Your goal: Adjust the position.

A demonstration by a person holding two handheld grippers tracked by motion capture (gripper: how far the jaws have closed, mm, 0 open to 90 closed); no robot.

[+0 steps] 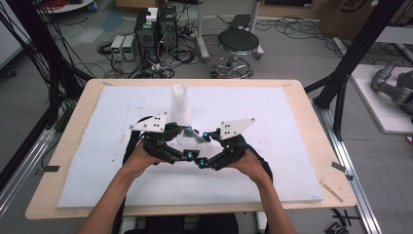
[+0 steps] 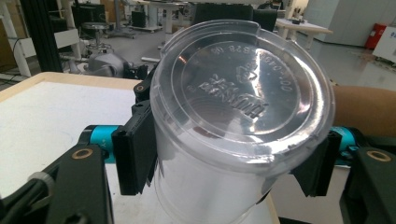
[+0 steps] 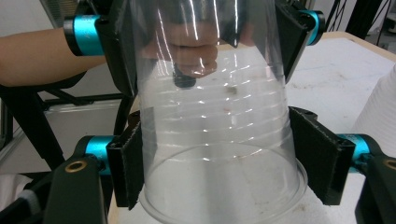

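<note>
Both grippers, left gripper point(image 1: 181, 138) and right gripper point(image 1: 208, 140), have jaws clamped on one clear plastic cup point(image 1: 191, 138).

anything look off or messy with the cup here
Nothing is spilled or broken. The clear cup lies sideways off the table, clamped by both the left tool and right tool.

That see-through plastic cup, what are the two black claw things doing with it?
A person holds a gripper in each hand over the white foam mat. Both the left gripper and the right gripper have their jaws pressed against one clear plastic cup, gripping it from opposite sides. A tall white stack of cups stands just behind them on the mat.
</note>
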